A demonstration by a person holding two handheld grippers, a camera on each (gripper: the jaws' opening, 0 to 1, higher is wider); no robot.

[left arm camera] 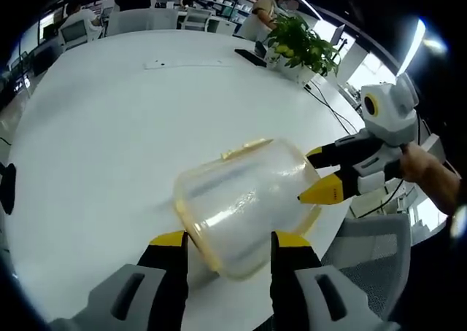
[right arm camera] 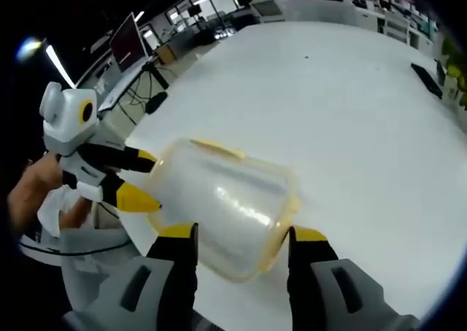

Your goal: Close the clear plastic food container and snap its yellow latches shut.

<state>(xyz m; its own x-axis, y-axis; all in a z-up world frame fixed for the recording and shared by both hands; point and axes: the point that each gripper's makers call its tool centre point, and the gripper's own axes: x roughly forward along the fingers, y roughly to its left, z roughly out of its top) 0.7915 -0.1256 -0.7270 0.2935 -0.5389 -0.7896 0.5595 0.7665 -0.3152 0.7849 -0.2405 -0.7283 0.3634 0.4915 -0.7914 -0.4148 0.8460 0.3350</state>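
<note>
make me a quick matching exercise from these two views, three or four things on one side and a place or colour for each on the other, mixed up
Things:
1. clear food container
2. potted plant
3. table
4. left gripper tips

Place or colour:
A. white
B. yellow
C. at the far table edge
D. lying between the two grippers

Pairs: 1-D, 2-C, 3-A, 4-B
</note>
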